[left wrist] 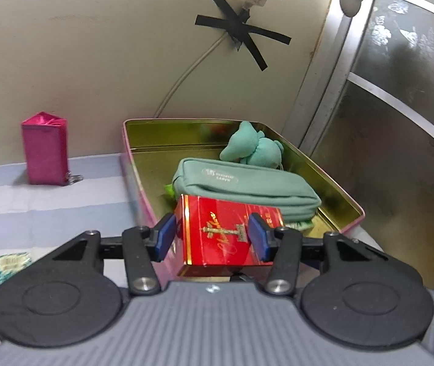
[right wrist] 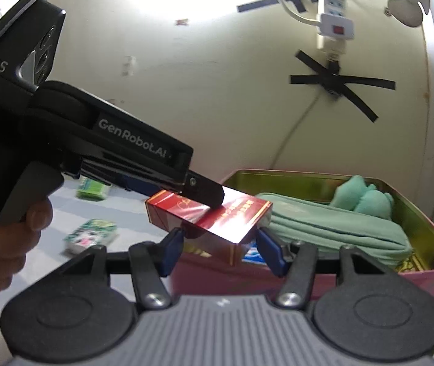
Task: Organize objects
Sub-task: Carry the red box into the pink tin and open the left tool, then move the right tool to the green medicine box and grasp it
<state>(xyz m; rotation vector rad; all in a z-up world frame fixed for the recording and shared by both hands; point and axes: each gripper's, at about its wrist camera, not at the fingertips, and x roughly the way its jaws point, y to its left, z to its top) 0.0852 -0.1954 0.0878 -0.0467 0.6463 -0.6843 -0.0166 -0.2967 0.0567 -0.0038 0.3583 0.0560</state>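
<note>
Step in hand, by judgement: carrying a red box point(left wrist: 229, 228) to the open metal tin point(left wrist: 186, 120), to be stored with the other things.

From the left: a pink pouch point(left wrist: 44, 149) upright on the surface by the wall, well apart from the tin, probably still to be collected. Then the left hand-held gripper point(left wrist: 214, 235), narrowed on the red box, blue pads point(left wrist: 166, 238) pressing both its sides. Box tilted, in the air above the near edge of the tin. Inside the tin already: a green zip pouch point(left wrist: 241, 183) and behind it a teal soft toy point(left wrist: 253, 146).

Next move, as it seems: forward and down into the free space in front of the green pouch, then opening the jaws.

Right hand-held gripper point(right wrist: 221, 253): about half open, just beside the tin's near wall. Something red and blue-white visible between its pads; cannot tell whether gripped.
</note>
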